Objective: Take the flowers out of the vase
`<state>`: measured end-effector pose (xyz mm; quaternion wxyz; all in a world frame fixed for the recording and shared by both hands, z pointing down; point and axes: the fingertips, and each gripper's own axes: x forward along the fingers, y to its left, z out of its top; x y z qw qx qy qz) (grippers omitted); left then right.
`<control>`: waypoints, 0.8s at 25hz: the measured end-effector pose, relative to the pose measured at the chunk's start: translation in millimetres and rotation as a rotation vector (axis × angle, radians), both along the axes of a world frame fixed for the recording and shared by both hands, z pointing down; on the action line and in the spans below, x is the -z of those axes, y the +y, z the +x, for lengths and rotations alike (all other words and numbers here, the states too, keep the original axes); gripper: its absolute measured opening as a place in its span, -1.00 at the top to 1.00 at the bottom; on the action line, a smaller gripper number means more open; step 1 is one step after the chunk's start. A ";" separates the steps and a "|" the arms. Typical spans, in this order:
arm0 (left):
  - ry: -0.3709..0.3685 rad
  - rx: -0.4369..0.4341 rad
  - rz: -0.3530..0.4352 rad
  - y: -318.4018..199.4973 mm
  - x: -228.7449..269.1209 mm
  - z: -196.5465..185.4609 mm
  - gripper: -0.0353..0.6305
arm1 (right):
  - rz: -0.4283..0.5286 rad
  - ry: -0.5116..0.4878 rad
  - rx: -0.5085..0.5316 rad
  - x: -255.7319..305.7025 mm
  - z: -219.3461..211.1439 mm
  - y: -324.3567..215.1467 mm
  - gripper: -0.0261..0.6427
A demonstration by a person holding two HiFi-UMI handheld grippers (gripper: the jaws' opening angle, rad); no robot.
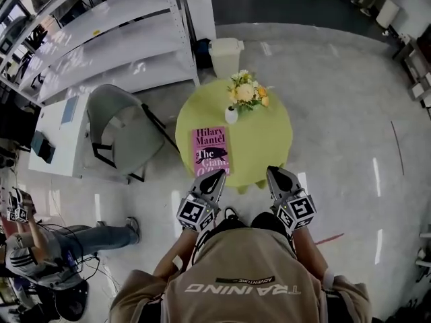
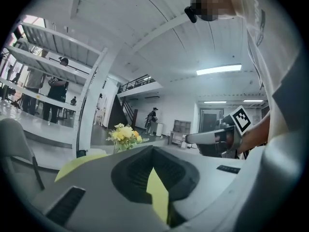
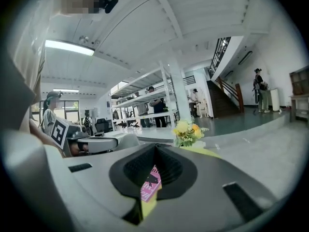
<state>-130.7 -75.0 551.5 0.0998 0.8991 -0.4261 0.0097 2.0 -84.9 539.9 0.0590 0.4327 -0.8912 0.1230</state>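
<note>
A bunch of yellow and orange flowers [image 1: 246, 91] stands in a small white vase [image 1: 231, 116] at the far side of a round yellow-green table [image 1: 269, 140]. A pink book [image 1: 211, 150] lies on the near left part of the table. My left gripper [image 1: 217, 173] and right gripper [image 1: 272, 171] hover side by side over the table's near edge, both pointing at the vase, well short of it, both shut and holding nothing. The left gripper view shows the flowers [image 2: 124, 134] beyond the closed jaw tips [image 2: 153, 150]. The right gripper view shows the flowers [image 3: 187, 131] above its tips [image 3: 155, 147].
A grey chair [image 1: 121, 123] stands left of the table, a white bin [image 1: 225, 56] behind it, and white shelves [image 1: 114, 32] at the back left. A white cabinet [image 1: 57, 136] sits far left. Another person [image 1: 40, 247] crouches at the lower left.
</note>
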 end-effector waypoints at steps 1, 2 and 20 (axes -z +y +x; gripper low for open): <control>0.004 -0.002 -0.004 -5.2 -1.4 -1.9 0.89 | -0.007 0.003 -0.003 -1.5 -0.3 -4.0 0.93; 0.010 -0.003 -0.008 -9.8 -2.7 -3.2 0.89 | -0.011 0.015 -0.005 -3.5 0.3 -7.9 0.93; -0.035 0.088 -0.032 -134.8 9.8 19.3 0.89 | 0.050 0.023 0.142 3.2 12.9 -144.6 0.93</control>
